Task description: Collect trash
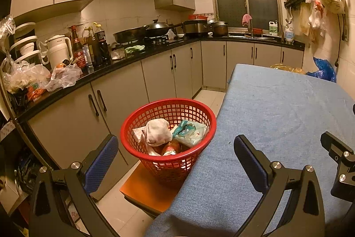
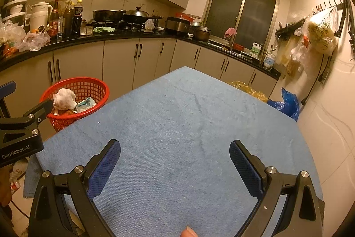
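Red basket (image 1: 168, 123) beside blue-clothed table (image 1: 277, 117), holding trash.

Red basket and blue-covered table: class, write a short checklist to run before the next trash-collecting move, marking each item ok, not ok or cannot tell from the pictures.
1. Left gripper open and empty: ok.
2. Right gripper open and empty: ok.
3. Red basket upright beside the table, opening unobstructed: ok.
4. Room left in the basket above the white cloth and packet: ok.
5. Blue tablecloth free of loose trash: ok on the visible part.
6. Whether the yellow bag beyond the far edge counts as trash: cannot tell.
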The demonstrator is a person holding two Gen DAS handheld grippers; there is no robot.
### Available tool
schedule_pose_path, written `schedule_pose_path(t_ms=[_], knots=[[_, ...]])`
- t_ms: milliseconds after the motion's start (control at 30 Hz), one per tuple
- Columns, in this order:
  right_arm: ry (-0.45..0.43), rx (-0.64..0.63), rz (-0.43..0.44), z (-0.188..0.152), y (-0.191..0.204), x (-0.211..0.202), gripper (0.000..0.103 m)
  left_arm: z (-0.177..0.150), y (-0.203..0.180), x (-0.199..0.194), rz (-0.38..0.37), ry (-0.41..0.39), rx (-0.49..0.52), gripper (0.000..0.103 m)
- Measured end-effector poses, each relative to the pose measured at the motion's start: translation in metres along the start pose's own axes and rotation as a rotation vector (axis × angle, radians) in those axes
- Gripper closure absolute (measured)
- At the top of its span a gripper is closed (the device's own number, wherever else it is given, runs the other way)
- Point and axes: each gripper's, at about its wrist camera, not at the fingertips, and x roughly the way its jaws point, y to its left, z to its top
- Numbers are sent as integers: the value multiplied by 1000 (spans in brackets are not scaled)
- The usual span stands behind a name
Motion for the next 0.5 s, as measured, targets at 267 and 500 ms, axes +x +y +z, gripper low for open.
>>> schedule_pose_path(t_ms=[267, 500], knots=[[11, 11, 4, -1, -4, 3, 3, 0, 0, 0, 1, -1, 2, 0], [21, 14, 8, -3, -4, 4, 3, 0, 0, 0, 0, -1, 2, 0]])
